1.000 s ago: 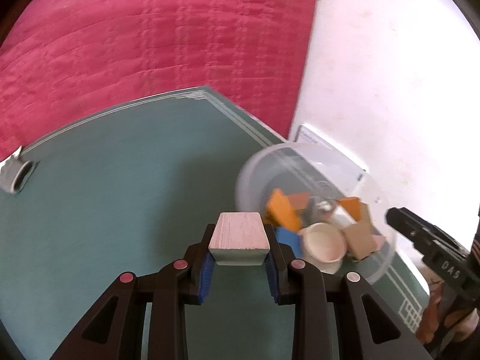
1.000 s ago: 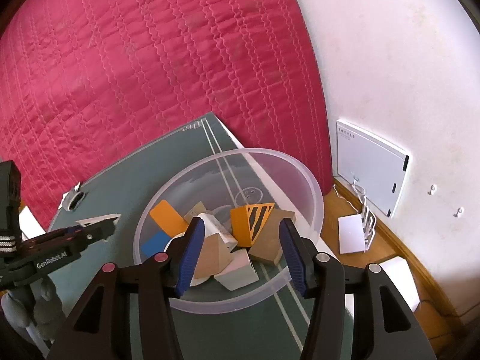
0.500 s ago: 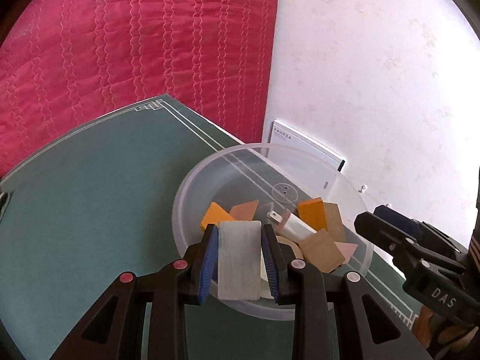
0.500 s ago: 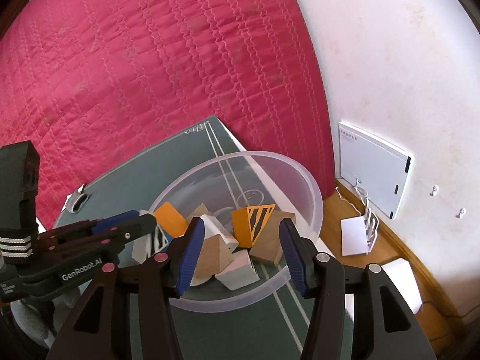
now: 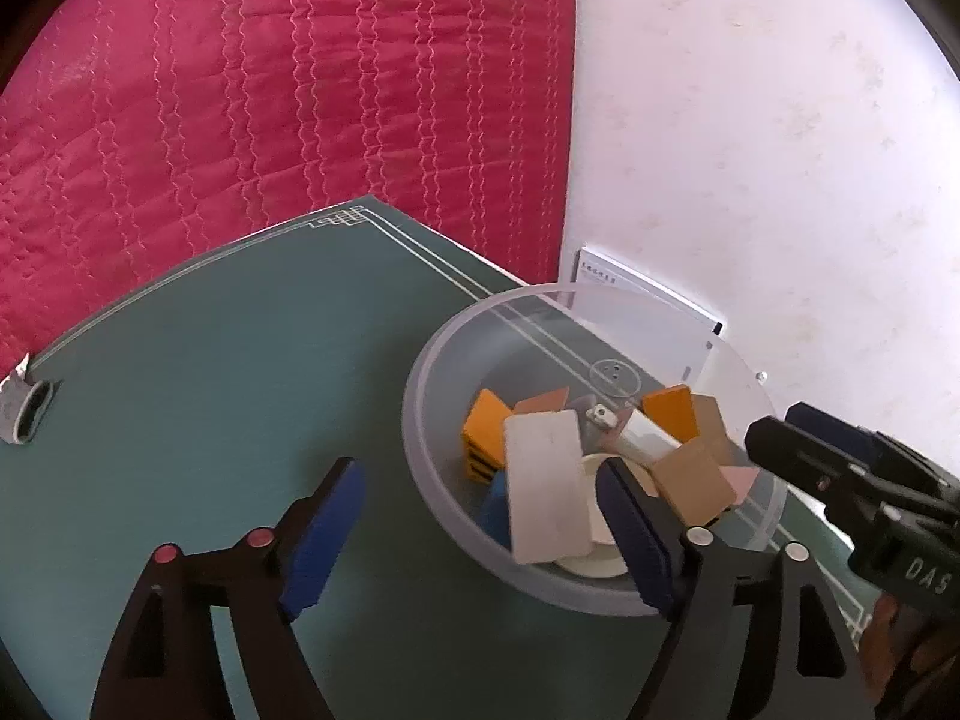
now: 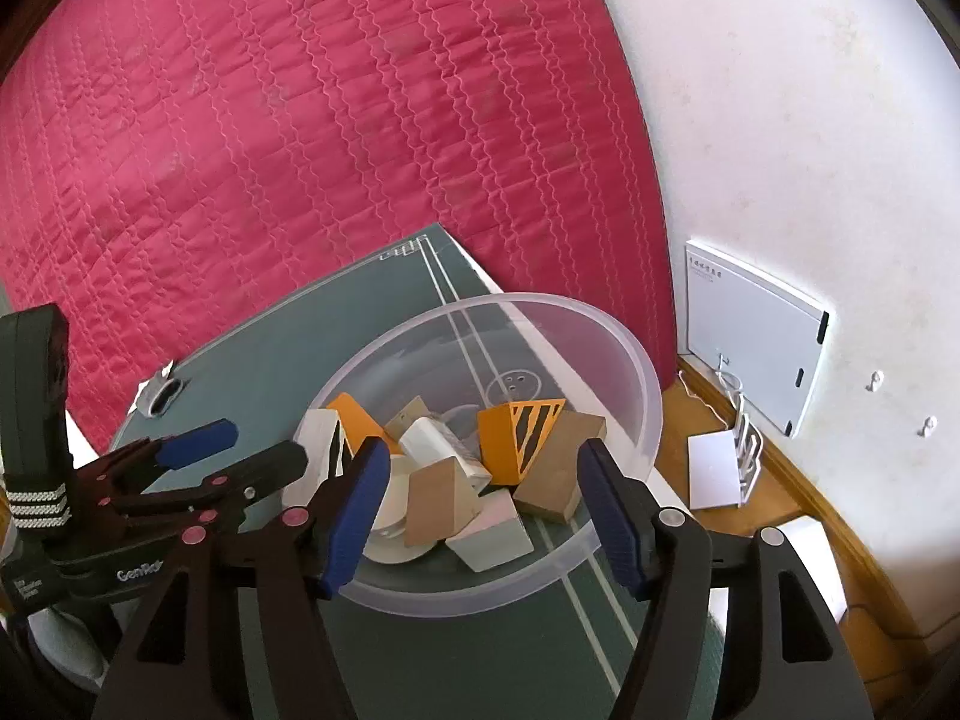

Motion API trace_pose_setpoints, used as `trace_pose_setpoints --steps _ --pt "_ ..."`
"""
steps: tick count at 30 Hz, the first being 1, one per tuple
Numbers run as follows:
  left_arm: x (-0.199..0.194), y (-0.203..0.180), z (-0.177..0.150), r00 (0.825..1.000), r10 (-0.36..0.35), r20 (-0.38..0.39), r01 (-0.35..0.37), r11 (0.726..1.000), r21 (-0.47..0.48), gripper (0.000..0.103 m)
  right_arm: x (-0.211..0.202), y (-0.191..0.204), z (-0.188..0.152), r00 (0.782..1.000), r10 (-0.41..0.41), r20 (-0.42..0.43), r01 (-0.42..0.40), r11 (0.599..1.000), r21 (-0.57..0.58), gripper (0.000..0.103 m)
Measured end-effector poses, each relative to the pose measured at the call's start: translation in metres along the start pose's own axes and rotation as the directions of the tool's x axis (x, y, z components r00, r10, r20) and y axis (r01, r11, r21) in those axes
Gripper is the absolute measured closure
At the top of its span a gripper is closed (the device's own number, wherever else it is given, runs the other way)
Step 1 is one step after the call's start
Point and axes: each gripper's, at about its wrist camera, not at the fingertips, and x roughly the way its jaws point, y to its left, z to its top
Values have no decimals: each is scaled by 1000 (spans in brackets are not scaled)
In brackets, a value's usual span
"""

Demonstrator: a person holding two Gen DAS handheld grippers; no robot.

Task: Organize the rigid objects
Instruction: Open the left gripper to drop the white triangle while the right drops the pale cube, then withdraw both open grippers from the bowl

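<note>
Left gripper jaws just opened wide, pale block released into bowl, lower right (sorting drop); right gripper open, empty.

Both wrist views look obliquely down, close over the green desk; the left from the bowl's left, the right nearer; both share the bowl.
</note>
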Motion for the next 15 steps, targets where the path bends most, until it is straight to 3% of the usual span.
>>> trace_pose_setpoints --steps 6,9,11,13,15 --pt "-4 3 -3 1000 27 3 -27 1000 -3 13 0 2 0 1000 5 -5 -5 1000 -6 36" --pt "-6 3 -4 999 42 10 -42 999 2 8 0 4 -1 1000 11 -9 -11 1000 -8 25" --pt "-8 3 -5 998 55 16 -55 998 6 4 0 4 -2 1000 9 -10 -9 1000 -7 10" --pt "-11 3 -6 997 77 24 -77 997 12 1 0 5 -2 1000 -3 -8 3 1000 -11 2" --pt "-13 3 -6 995 98 24 -98 995 18 1 0 6 -3 1000 -26 -12 26 999 -23 2"
